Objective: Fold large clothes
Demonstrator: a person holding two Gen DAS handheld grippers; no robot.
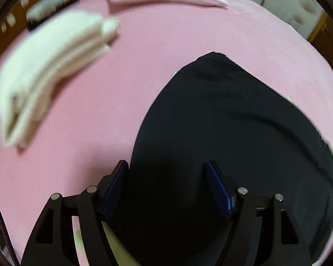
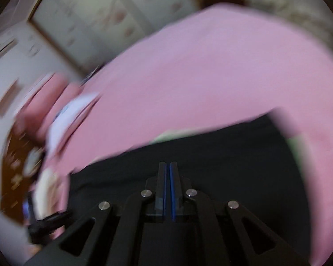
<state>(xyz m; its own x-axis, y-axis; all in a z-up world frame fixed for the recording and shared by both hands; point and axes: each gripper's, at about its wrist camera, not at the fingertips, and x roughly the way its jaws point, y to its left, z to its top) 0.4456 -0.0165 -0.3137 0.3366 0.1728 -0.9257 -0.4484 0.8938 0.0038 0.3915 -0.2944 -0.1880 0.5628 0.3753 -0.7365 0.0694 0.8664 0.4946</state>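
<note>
Left gripper (image 1: pixel 167 168) wide open over black garment (image 1: pixel 233 122) on pink bed (image 1: pixel 122 77), holding nothing; right gripper (image 2: pixel 167 168) shut, apparently empty (blurry). Risk — layers shifting, fold coming undone.

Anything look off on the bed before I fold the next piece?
Nothing is spilled or damaged. The black garment lies flat on the pink bedsheet, with pale green cloth peeking out from under its edges.
</note>
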